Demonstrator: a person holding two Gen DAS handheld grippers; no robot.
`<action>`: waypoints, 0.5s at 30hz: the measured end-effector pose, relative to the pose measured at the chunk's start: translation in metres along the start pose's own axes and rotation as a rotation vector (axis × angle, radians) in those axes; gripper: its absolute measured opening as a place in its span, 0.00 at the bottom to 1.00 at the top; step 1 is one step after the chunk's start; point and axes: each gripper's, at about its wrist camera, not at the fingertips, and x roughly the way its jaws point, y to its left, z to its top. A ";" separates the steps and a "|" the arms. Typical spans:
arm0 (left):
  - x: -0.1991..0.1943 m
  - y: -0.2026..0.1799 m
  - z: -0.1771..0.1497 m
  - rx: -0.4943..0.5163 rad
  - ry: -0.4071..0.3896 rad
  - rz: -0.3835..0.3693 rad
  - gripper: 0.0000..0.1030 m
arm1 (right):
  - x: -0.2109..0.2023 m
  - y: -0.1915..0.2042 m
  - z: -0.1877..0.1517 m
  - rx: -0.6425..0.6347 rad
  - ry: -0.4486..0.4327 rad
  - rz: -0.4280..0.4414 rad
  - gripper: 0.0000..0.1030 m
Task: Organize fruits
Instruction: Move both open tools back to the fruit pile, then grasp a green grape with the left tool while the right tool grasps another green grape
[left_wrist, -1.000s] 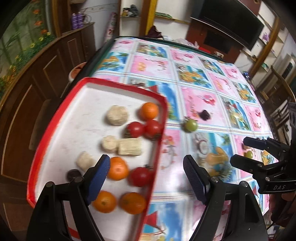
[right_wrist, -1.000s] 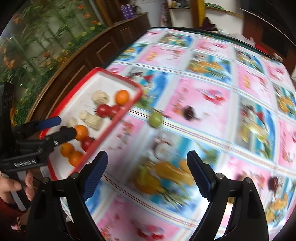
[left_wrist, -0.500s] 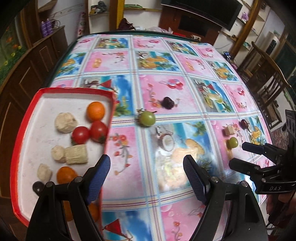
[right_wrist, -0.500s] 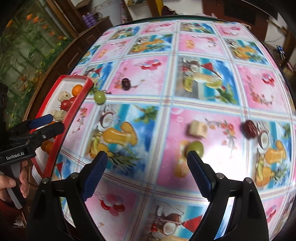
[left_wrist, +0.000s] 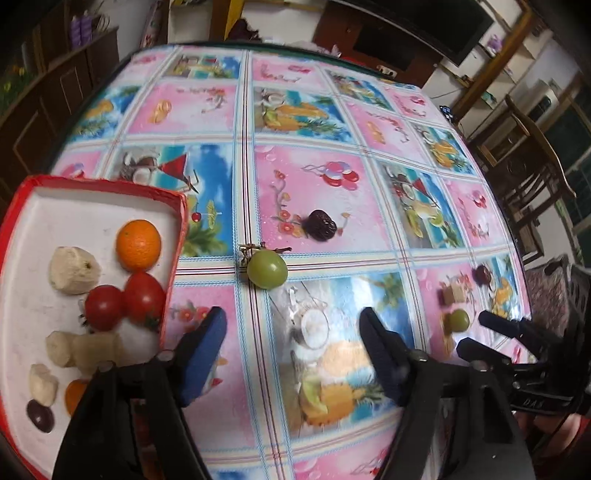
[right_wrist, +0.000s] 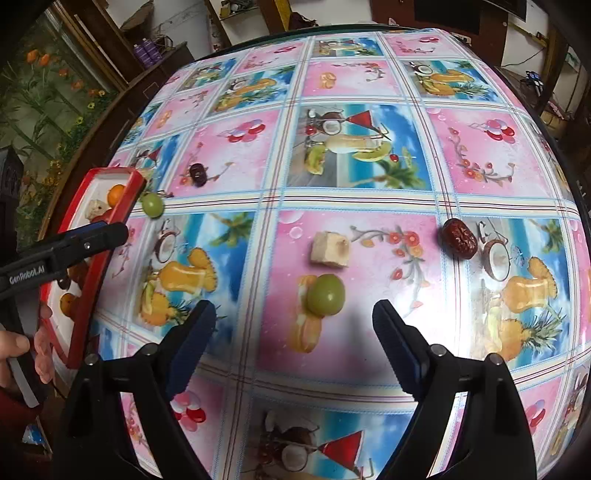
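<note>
Jaws closing, still empty: your right gripper (right_wrist: 291, 328) lines up on the round green grape (right_wrist: 325, 294), your left gripper (left_wrist: 291, 345) on its stemmed twin (left_wrist: 267, 268).

Both tools off the red tray (left_wrist: 173, 258), jaws closing, right tool (right_wrist: 291, 332) near a green grape (right_wrist: 325, 294).

The right gripper (right_wrist: 291, 328) points down at the patterned tablecloth (right_wrist: 354, 155), its jaws closing with nothing between them. A green grape (right_wrist: 325, 294) lies just beyond its fingertips. Just past the grape sits a pale fruit chunk (right_wrist: 330, 249); to the grape's right, farther off, a red date (right_wrist: 458, 239).
</note>
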 end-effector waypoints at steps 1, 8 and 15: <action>0.004 0.002 0.002 -0.011 0.007 0.002 0.63 | 0.001 -0.001 0.001 0.001 0.000 -0.003 0.78; 0.018 0.006 0.013 -0.027 0.011 0.030 0.51 | 0.016 -0.003 0.008 0.011 0.033 -0.022 0.63; 0.031 0.009 0.018 -0.027 0.022 0.043 0.28 | 0.024 -0.005 0.007 0.006 0.043 -0.051 0.43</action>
